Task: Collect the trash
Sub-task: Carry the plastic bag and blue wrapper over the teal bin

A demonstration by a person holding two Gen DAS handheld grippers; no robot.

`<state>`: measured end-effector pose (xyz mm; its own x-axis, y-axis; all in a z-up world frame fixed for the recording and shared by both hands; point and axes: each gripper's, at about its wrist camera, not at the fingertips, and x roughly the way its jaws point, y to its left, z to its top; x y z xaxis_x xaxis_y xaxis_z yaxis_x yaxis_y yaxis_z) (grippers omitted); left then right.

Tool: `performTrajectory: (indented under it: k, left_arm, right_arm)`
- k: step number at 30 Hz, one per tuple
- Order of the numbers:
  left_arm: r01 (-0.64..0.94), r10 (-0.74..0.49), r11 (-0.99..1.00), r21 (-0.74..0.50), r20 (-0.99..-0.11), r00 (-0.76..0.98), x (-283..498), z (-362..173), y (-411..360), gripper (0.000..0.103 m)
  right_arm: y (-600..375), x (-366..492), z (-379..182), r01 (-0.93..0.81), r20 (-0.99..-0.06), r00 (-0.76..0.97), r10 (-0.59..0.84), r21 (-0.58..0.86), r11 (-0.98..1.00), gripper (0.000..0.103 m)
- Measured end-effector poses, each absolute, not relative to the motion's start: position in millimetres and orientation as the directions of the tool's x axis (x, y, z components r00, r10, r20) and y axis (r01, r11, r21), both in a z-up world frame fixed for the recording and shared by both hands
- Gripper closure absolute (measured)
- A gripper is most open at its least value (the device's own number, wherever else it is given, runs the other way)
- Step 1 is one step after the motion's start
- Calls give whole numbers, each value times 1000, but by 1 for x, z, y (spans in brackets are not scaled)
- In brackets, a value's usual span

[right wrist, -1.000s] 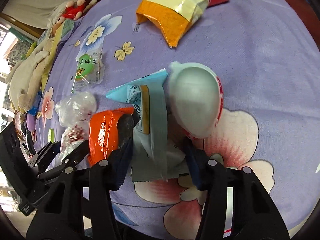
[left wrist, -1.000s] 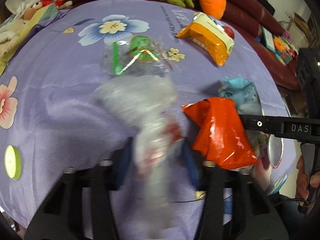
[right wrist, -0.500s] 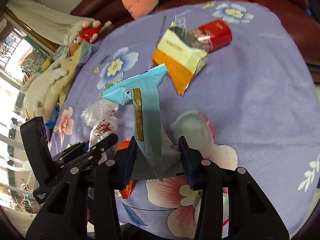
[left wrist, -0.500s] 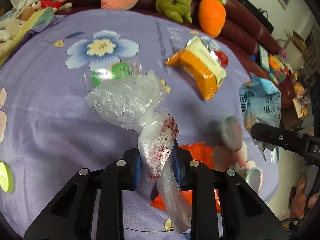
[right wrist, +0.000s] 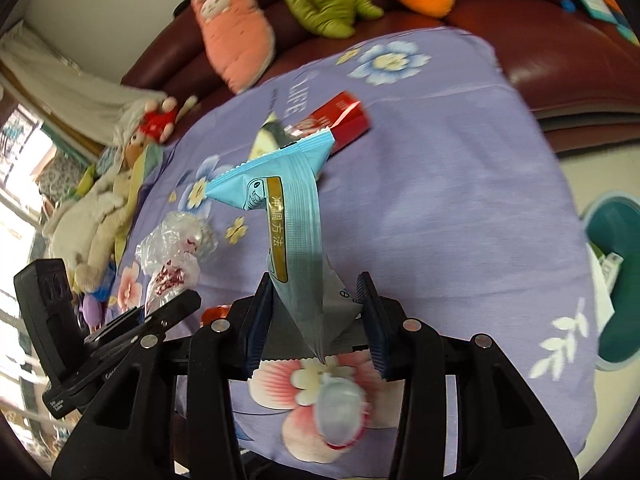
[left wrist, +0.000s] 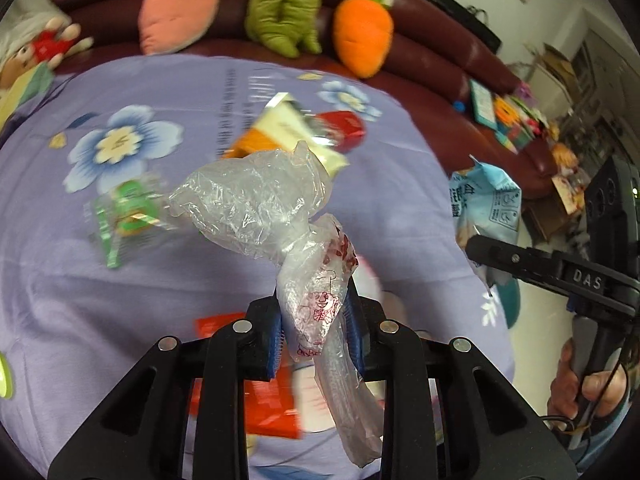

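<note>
Your left hand-held gripper [left wrist: 316, 320] pinches the crumpled clear plastic bag [left wrist: 272, 208] at its twisted neck. Your right hand-held gripper [right wrist: 316, 316] clamps the light, floppy blue wrapper [right wrist: 292, 216] near its bottom; both seem slippery.

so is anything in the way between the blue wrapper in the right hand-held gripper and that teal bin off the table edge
Nothing visible blocks it. The right hand-held gripper holds the blue wrapper lifted above the purple tablecloth, and the teal bin sits past the cloth's right edge. Only bare cloth lies between them.
</note>
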<state>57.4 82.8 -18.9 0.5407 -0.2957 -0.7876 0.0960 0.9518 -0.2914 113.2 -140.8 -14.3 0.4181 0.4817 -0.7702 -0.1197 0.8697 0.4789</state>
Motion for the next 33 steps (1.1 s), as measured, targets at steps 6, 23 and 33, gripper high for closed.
performTrajectory:
  k: [6,23,33]
  left_arm:
    - [192,-327,945,-266,-796,509,67,-18,21,76]
    - [460,-412,863,-211,-820,398,91,-24,-159,76]
    - [547,-427,810,-213,-852,301,106,-47,-247,76]
  right_arm:
    - [-193,104,-12,-60,-754,473,456,489,870,62]
    - [-370,54,-18,206,-719,635,283,511,835,62]
    - [-443,31,-27,309,-701,686,195,523,794,62]
